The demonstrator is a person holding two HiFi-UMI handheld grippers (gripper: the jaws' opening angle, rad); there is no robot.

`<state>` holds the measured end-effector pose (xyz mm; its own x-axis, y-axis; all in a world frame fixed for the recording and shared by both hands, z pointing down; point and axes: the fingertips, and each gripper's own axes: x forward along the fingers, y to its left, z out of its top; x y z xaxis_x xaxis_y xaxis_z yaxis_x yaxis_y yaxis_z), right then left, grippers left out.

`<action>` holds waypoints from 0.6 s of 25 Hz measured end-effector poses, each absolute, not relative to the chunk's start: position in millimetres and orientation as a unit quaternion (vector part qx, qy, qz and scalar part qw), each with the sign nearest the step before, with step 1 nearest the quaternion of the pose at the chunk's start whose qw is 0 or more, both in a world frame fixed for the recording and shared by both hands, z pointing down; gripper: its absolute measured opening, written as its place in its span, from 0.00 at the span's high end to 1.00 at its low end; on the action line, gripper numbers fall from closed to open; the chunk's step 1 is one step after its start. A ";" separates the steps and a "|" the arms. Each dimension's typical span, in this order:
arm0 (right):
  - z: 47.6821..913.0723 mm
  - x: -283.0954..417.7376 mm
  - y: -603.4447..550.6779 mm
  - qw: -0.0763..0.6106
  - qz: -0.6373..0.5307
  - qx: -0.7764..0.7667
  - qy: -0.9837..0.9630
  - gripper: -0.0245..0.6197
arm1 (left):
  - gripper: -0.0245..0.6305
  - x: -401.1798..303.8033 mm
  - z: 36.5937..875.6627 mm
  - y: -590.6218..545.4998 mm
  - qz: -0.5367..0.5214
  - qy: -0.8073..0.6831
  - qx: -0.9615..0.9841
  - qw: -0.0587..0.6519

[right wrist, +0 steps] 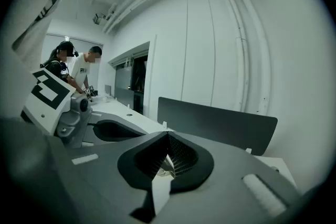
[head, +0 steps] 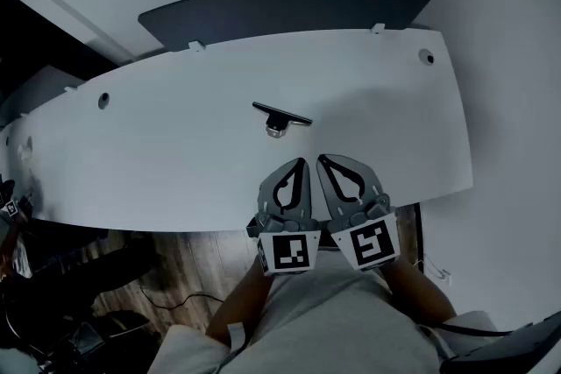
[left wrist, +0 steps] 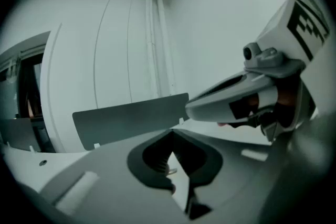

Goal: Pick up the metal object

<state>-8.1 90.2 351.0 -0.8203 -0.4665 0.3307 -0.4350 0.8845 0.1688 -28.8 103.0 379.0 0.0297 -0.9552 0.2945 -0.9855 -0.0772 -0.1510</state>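
Note:
The metal object [head: 279, 121], a thin dark bar with a short shiny cylinder under it, lies in the middle of the white desk [head: 175, 153]. My left gripper [head: 301, 161] and right gripper [head: 321, 158] sit side by side at the desk's near edge, a short way in front of the object and apart from it. Both are shut with nothing between the jaws. In the left gripper view a glint of the metal object [left wrist: 169, 169] shows through the opening behind the shut jaws of my left gripper [left wrist: 171, 132]. The right gripper view shows the metal object [right wrist: 166, 170] the same way behind my right gripper [right wrist: 168, 134].
A dark grey partition panel [head: 289, 4] stands along the desk's far edge. Round cable holes [head: 103, 100] [head: 426, 57] sit near both ends. Wooden floor [head: 175, 263] lies below the near edge. Two people [right wrist: 79, 73] stand at the desk far off to the left.

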 end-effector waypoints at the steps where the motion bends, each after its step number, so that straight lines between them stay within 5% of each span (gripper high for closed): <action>1: 353.9 -12.7 84.4 0.187 -0.039 0.237 -0.953 0.96 | 0.96 -34.1 383.6 95.9 0.169 -0.676 0.716 0.044; 15: 398.1 -39.4 36.6 0.205 0.030 0.234 -0.950 0.96 | 0.96 -63.1 460.8 32.2 0.395 -0.609 0.684 -0.069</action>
